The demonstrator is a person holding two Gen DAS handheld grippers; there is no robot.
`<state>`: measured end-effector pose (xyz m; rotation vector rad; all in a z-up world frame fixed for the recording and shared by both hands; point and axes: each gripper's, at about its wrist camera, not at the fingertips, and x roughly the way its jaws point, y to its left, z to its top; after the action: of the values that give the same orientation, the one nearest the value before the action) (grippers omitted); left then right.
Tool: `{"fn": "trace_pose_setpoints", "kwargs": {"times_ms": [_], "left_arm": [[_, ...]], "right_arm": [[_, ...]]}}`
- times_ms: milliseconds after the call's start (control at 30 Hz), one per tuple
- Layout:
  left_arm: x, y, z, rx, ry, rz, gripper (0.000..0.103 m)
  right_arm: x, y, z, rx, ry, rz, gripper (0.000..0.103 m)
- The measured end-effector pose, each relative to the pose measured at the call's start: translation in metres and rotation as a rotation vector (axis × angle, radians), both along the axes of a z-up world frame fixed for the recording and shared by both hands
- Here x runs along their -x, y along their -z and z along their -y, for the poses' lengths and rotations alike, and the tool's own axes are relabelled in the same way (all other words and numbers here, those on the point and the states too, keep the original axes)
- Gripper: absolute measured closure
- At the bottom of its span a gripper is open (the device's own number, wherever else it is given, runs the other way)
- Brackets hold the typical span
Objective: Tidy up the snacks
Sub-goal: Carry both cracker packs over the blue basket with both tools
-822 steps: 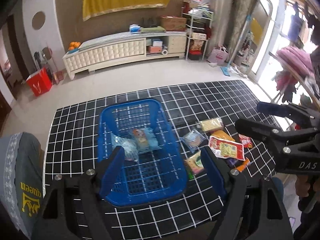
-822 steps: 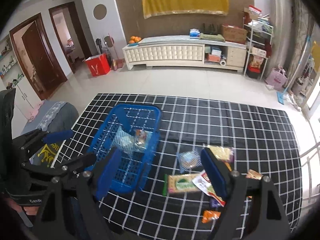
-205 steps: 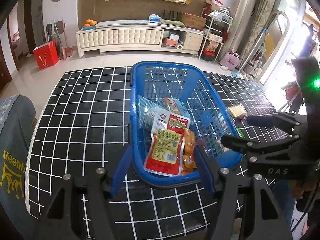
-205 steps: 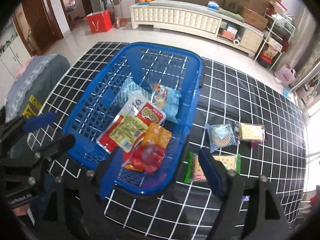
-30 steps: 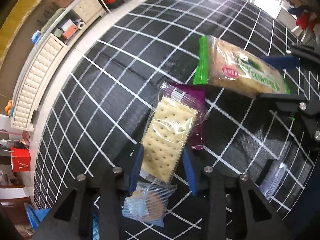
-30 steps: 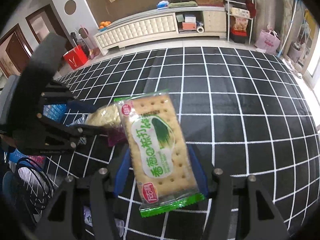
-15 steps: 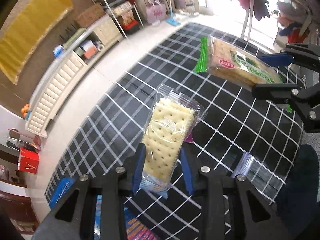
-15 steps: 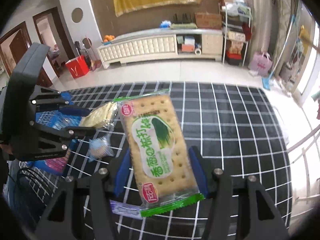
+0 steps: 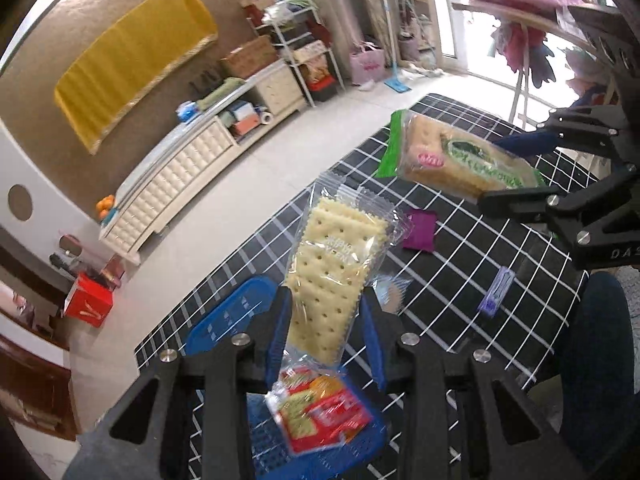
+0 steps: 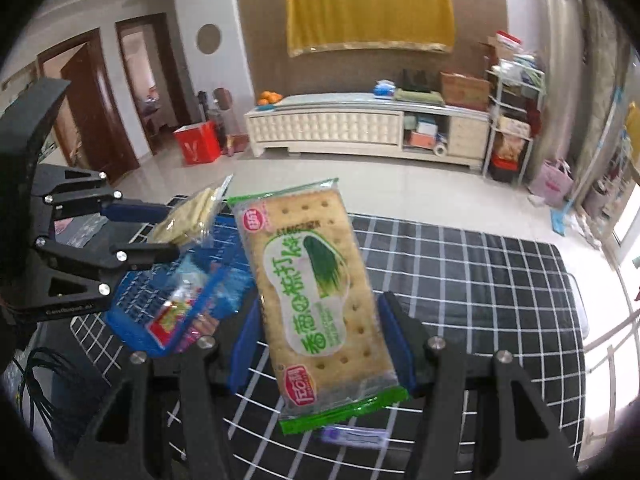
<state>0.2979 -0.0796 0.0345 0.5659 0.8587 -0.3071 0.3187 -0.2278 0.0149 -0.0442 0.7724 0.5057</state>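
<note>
Landmark taken: blue plastic lattice basket (image 9: 224,322) on the black, white-gridded tablecloth (image 9: 460,248).

- Clear-wrapped pack of pale, perforated square crackers (image 9: 334,276), crinkled film with serrated end seals. Clamped by its lower end between the blue pads of the left gripper (image 9: 326,328), jaws narrowed onto it; held aloft directly above the basket, long axis rising away from the camera.
- Green-edged, glossy cracker packet (image 10: 316,300), flat rectangle printed with a green leaf motif and red corner badges. Pinched across its width by the right gripper (image 10: 322,344), jaws closed against both sides; raised to the right of the basket, tilted slightly leftward at the top.
- Red and yellow printed snack pouches (image 9: 316,412), lying inside the basket, blurred.
- Small purple packet (image 9: 419,230), flat on the cloth right of the basket.
- Slim lilac wrapper (image 9: 496,294), further right of the basket.
- Round biscuit in clear film (image 9: 390,294), just beside the basket, partly hidden.
</note>
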Motion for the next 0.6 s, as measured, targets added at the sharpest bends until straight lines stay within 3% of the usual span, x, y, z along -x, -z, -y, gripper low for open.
{"fn": "trace_pose_setpoints", "kwargs": {"times_ms": [333,600], "left_arm": [[0.029,-0.009,-0.076,-0.007,-0.07,0.024,0.071],[0.02,0.012,-0.121,0.011,-0.11,-0.017,0.071]], "right_arm": [[0.013,-0.016,-0.064,0.017,-0.075,0.022,0.041],[0.0,0.003,-0.108,0.022,-0.116,-0.021,0.041]]}}
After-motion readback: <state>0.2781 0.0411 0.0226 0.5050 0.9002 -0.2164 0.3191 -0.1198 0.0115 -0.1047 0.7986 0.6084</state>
